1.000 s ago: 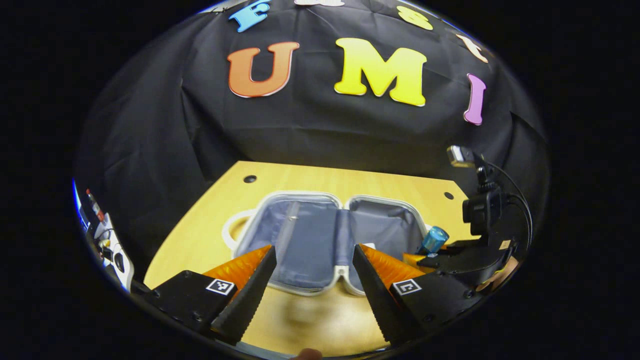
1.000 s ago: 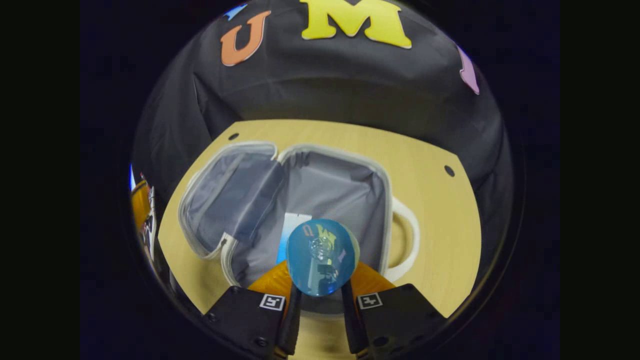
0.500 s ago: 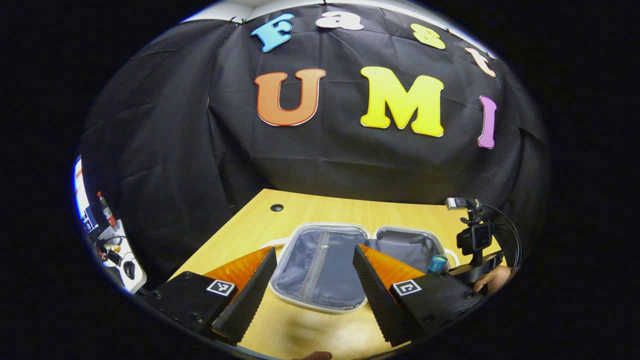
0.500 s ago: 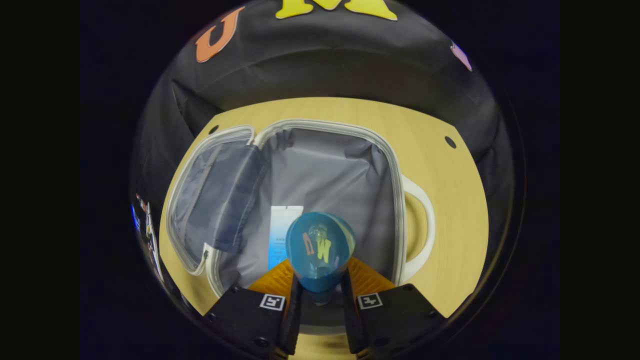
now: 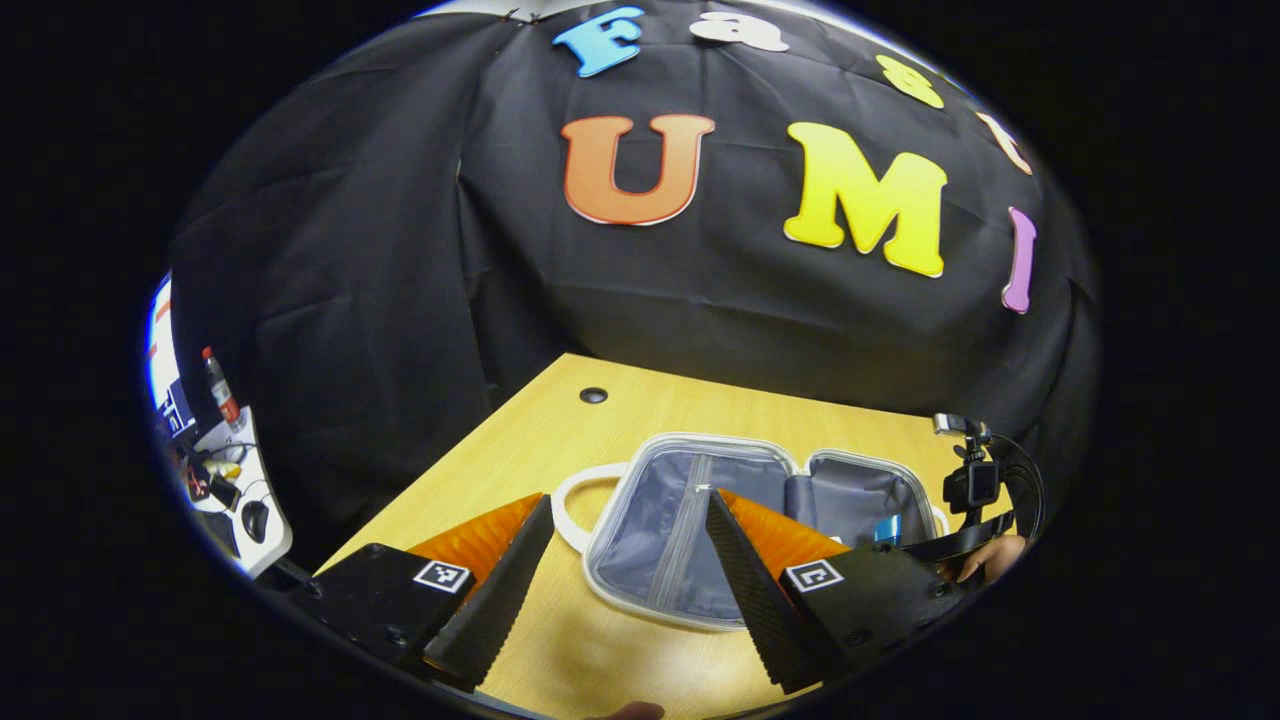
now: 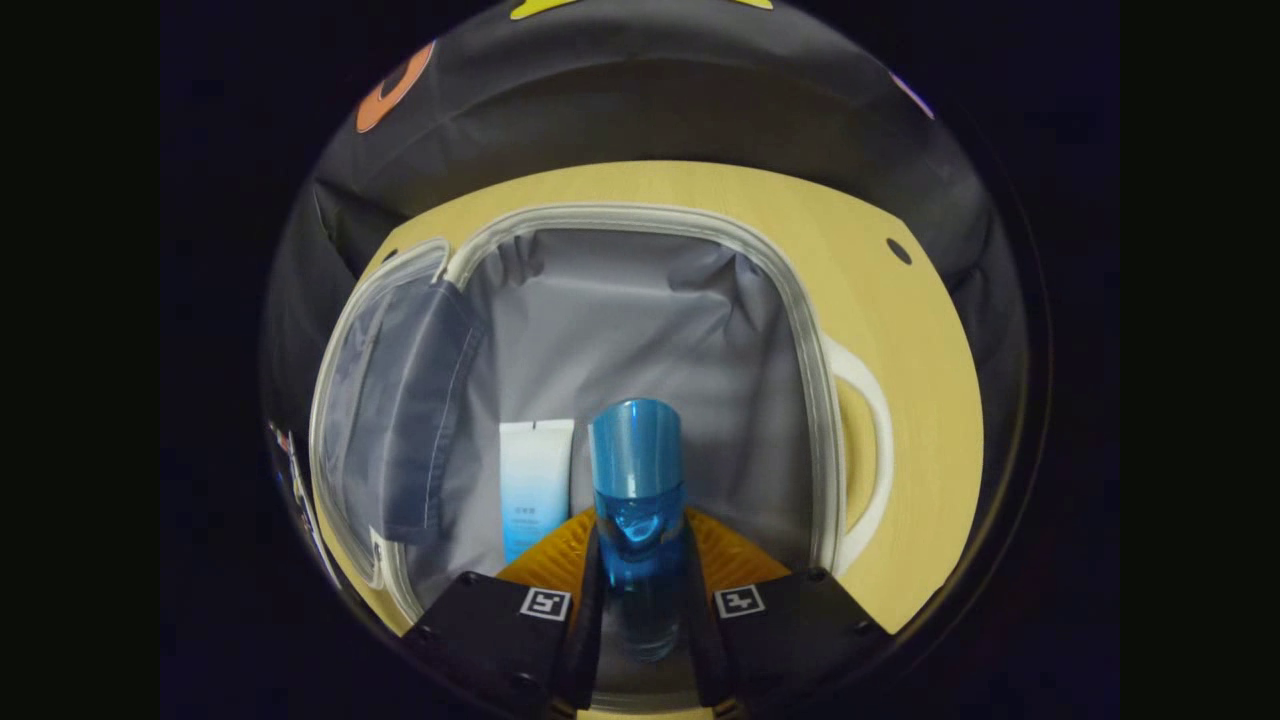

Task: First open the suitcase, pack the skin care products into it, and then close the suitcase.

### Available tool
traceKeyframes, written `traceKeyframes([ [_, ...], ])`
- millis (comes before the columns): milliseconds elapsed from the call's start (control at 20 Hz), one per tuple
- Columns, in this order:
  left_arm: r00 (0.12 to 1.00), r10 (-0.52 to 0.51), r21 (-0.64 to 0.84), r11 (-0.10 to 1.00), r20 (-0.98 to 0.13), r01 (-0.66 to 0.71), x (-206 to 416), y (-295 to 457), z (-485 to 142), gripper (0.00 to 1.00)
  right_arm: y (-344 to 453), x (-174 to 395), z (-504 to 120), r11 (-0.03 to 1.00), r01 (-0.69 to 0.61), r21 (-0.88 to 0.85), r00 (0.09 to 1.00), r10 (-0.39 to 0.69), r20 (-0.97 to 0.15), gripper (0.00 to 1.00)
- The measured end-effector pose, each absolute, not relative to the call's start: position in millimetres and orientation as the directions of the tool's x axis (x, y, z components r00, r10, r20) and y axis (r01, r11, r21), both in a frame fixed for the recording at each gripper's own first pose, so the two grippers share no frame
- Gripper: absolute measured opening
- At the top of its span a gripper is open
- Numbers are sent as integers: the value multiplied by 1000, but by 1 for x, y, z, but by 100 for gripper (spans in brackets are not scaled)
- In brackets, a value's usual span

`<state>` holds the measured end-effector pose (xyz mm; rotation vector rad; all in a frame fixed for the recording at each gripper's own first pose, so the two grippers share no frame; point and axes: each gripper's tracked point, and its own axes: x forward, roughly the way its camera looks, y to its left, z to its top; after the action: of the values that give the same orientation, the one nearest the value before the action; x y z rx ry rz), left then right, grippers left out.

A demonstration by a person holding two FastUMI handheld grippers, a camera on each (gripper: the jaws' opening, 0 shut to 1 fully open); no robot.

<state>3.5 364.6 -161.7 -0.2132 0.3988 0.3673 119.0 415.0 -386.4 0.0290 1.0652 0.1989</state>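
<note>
A small white suitcase [image 6: 800,330] lies open on the wooden table, its grey lining showing in both halves [image 5: 690,520]. In the right gripper view, my right gripper [image 6: 640,600] is shut on a blue bottle [image 6: 636,490], held low over the right half with its cap pointing forward. A white and blue tube [image 6: 534,480] lies on the lining just left of the bottle. In the left gripper view, my left gripper [image 5: 625,590] is open and empty, near the table's front edge, short of the suitcase. The right gripper [image 5: 960,545] with the bottle [image 5: 886,528] shows at the far right.
The wooden table [image 5: 520,460] has a round hole [image 5: 593,395] near its back edge. The suitcase's white handle [image 6: 870,440] sticks out to the right. A white stand with cables and a small bottle [image 5: 215,470] sits beyond the table's left edge.
The right gripper has lowered and tipped the blue bottle down into the right half of the suitcase. The left gripper has pulled back and to the left, still open.
</note>
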Motion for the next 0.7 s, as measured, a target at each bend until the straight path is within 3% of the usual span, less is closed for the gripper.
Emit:
traceKeyframes([
  [300, 811, 316, -204, 864, -493, -460, -11, 395, -185, 98, 418, 118, -386, 983, -122, 134, 448, 175, -877, 39],
  [350, 806, 319, -209, 858, -498, -469, -13, 400, -188, 98, 418, 120, -387, 984, -121, 133, 448, 173, -877, 36],
  [400, 805, 322, -214, 854, -499, -474, -15, 406, -190, 99, 418, 119, -387, 984, -116, 134, 443, 172, -880, 42],
  [550, 806, 293, -292, 824, -515, -486, -12, 421, -199, 98, 422, 118, -378, 980, -106, 168, 442, 197, -875, 43],
  [600, 813, 265, -339, 809, -519, -480, -8, 425, -205, 98, 424, 119, -370, 976, -111, 185, 461, 216, -861, 55],
  [700, 830, 203, -432, 776, -519, -460, 5, 431, -213, 98, 427, 123, -340, 967, -152, 203, 528, 253, -811, 64],
])
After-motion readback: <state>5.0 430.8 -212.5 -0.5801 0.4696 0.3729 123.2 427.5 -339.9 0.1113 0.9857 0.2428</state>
